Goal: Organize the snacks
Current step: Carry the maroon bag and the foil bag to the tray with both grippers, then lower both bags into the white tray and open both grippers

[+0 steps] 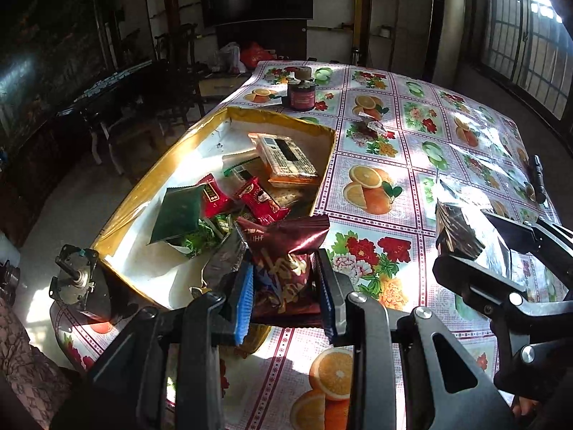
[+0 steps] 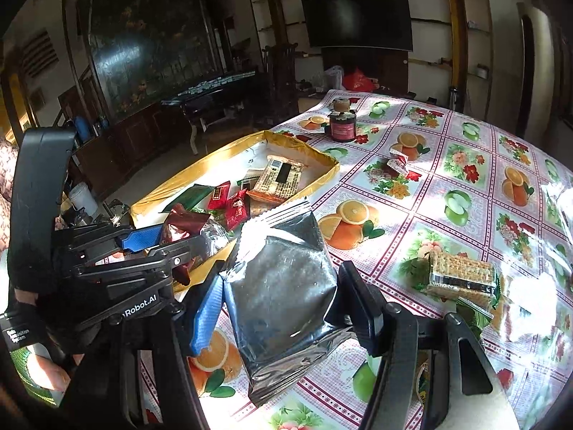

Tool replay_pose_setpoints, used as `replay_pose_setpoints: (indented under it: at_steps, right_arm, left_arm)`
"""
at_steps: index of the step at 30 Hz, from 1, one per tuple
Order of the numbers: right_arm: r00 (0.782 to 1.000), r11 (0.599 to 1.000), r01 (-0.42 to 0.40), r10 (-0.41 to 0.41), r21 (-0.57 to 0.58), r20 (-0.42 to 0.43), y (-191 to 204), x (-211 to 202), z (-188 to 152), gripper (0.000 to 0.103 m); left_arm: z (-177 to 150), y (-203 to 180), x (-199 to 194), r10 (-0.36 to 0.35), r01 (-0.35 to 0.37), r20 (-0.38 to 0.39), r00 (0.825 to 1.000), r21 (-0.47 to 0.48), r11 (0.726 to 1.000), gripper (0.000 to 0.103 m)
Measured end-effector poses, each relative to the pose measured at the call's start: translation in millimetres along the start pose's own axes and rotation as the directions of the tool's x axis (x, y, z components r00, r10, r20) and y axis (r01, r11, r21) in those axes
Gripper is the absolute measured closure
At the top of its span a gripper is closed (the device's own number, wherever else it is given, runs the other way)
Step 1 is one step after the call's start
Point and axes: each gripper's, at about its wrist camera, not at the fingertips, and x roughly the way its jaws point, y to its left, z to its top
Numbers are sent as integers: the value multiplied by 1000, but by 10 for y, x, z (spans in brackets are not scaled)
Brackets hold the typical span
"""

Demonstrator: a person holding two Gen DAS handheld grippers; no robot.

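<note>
Snacks are being carried to the gold-rimmed box [image 1: 157,168]: a maroon packet [image 1: 283,268] is clamped in the left gripper [image 1: 286,297] over the box's near corner, and a silver packet [image 2: 283,286] in the right gripper [image 2: 283,308] beside it. Release over the box is judged next. Two packets are held; two, a wafer pack [image 2: 462,276] and a small sweet [image 2: 397,163], are seen outside the box.

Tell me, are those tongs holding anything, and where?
Yes. The left tongs pinch a maroon packet at its lower half; the right tongs clamp a silver pouch by its sides.
</note>
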Motion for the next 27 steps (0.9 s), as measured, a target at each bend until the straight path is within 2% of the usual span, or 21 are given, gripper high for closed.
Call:
replay_pose_setpoints:
  at_steps: [16, 27]
  right_arm:
    - [998, 998, -55, 55, -8, 1, 155, 315, 272, 40]
    - [993, 993, -119, 120, 27, -15, 271, 813, 577, 40]
  left_arm:
    - [79, 508, 107, 52, -53, -12, 999, -94, 994, 70]
    - [121, 703, 280, 66, -70, -42, 997, -127, 989, 70]
